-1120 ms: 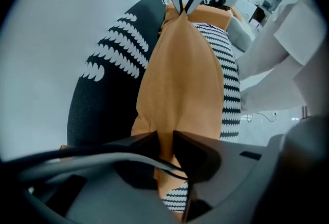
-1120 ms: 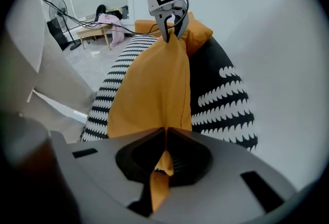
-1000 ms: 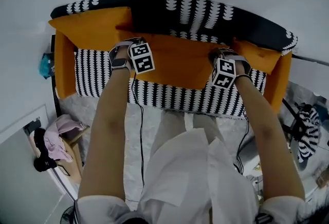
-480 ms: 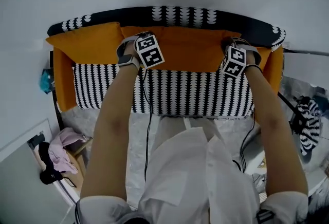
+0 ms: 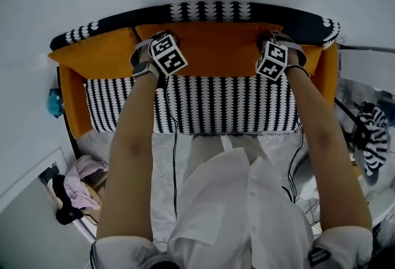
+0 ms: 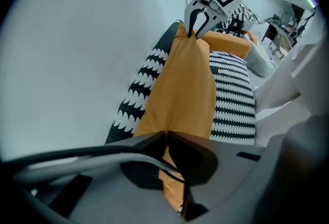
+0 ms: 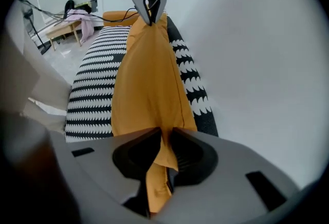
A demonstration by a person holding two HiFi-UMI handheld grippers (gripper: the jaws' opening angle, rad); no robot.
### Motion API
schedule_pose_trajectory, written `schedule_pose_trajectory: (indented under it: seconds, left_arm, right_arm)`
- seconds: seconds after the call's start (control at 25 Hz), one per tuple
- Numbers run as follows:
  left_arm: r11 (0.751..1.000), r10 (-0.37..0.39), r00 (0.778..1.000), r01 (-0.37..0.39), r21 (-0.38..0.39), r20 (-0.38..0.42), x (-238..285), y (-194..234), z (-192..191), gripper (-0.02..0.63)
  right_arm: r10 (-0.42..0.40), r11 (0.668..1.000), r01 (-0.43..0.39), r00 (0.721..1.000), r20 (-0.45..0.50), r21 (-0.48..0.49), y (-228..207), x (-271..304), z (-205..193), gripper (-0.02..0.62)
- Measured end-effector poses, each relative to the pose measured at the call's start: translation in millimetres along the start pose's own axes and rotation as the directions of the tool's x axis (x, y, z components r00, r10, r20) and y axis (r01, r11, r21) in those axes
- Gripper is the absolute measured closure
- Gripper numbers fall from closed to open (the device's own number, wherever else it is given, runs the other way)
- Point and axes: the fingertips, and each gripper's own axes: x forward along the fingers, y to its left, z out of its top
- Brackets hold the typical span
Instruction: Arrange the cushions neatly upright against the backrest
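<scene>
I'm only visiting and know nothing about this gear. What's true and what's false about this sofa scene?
The left gripper pinches the orange cushion's top edge. True.
The right gripper is empty. False: its jaws pinch the same cushion, though they have just been opening slightly.
The sofa seat is plain grey. False: it is black-and-white striped.
The cushion stands against the backrest. True.
Another orange cushion lies on the floor. False: the second orange cushion sits on the sofa.

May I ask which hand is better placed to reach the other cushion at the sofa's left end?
Probably left: the left claw, shut on the middle cushion, is beside the end cushion; the right claw, just opening on the middle one, is farther.
</scene>
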Motion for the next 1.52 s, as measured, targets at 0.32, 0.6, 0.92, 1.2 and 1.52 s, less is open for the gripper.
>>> schedule_pose_trajectory:
  seconds: [0.32,0.6,0.92,1.2,1.52]
  left_arm:
    - [0.985,0.049,0.995,-0.033,-0.168,0.092,-13.8,5.5,1.1,0.511]
    - [0.819,0.152,0.919,0.089,-0.567,0.363,-67.2,-3.1,5.5,0.514]
    - [0.663,0.325,0.731,0.277,-0.696,0.600,-160.7,-56.3,19.1,0.518]
    - [0.667,0.419,0.621,0.285,-0.689,0.662,-236.9,-99.7,24.4,0.528]
    - [0.679,0.480,0.535,0.275,-0.680,0.695,-301.0,-128.3,31.8,0.541]
  right_arm:
    - [-0.014,0.988,0.008,0.999,0.040,0.156,-7.4,-14.3,3.8,0.454]
    - [-0.115,0.754,-0.055,0.970,0.214,0.654,-7.5,-70.8,1.0,0.451]
    - [-0.280,0.370,-0.320,0.857,0.433,0.872,41.0,-152.6,4.4,0.458]
    - [-0.349,0.395,-0.422,0.753,0.558,0.816,62.5,-232.3,23.8,0.509]
    - [-0.446,0.492,-0.415,0.635,0.631,0.765,53.4,-315.3,35.5,0.586]
